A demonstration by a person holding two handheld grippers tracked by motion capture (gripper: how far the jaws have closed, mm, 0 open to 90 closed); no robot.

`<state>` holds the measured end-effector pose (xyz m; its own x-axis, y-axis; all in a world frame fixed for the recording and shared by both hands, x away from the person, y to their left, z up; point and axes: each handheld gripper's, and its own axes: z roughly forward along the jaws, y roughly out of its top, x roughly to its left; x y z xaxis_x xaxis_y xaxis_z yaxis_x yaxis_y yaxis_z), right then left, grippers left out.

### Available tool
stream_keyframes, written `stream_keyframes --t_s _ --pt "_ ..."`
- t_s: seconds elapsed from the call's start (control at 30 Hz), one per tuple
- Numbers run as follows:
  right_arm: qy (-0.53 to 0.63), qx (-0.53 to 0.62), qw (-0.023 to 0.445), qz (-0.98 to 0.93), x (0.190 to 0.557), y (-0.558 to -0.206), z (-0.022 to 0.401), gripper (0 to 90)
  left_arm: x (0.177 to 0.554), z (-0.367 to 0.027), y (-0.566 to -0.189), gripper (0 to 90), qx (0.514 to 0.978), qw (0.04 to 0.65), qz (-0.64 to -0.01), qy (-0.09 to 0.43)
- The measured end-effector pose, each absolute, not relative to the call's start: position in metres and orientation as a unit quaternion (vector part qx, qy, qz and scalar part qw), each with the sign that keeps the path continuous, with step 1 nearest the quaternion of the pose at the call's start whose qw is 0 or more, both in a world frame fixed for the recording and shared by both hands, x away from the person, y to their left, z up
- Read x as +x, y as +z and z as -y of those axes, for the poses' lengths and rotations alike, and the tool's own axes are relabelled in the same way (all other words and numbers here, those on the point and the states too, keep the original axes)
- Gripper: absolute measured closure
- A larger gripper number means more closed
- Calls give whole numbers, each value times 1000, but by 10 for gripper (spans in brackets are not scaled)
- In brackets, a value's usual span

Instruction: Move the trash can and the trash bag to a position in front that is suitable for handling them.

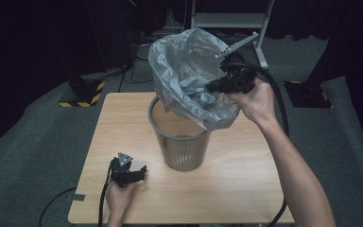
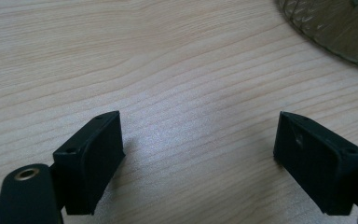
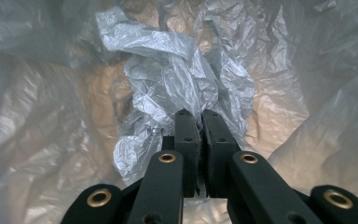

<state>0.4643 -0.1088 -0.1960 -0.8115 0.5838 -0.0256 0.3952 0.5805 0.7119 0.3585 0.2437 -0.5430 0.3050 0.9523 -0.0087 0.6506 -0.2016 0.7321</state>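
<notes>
Pinching the grey bag [image 1: 189, 71] at the bin's [image 1: 182, 142] one o'clock, your right gripper [image 3: 200, 116] clamps plastic; left gripper [image 1: 139, 172], seven o'clock, rests spread on the table [image 1: 246, 184].

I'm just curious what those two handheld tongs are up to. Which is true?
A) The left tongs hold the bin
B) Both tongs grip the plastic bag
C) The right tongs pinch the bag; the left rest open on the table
C: the right tongs are closed on crumpled grey bag plastic, while the left tongs stand wide apart over bare table.
</notes>
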Motion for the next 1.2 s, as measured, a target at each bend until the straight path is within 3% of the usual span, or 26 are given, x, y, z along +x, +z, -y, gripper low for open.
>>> stream_keyframes --t_s 1.2 --pt "287 266 56 -918 480 -261 72 860 359 -244 -543 165 739 325 -543 232"
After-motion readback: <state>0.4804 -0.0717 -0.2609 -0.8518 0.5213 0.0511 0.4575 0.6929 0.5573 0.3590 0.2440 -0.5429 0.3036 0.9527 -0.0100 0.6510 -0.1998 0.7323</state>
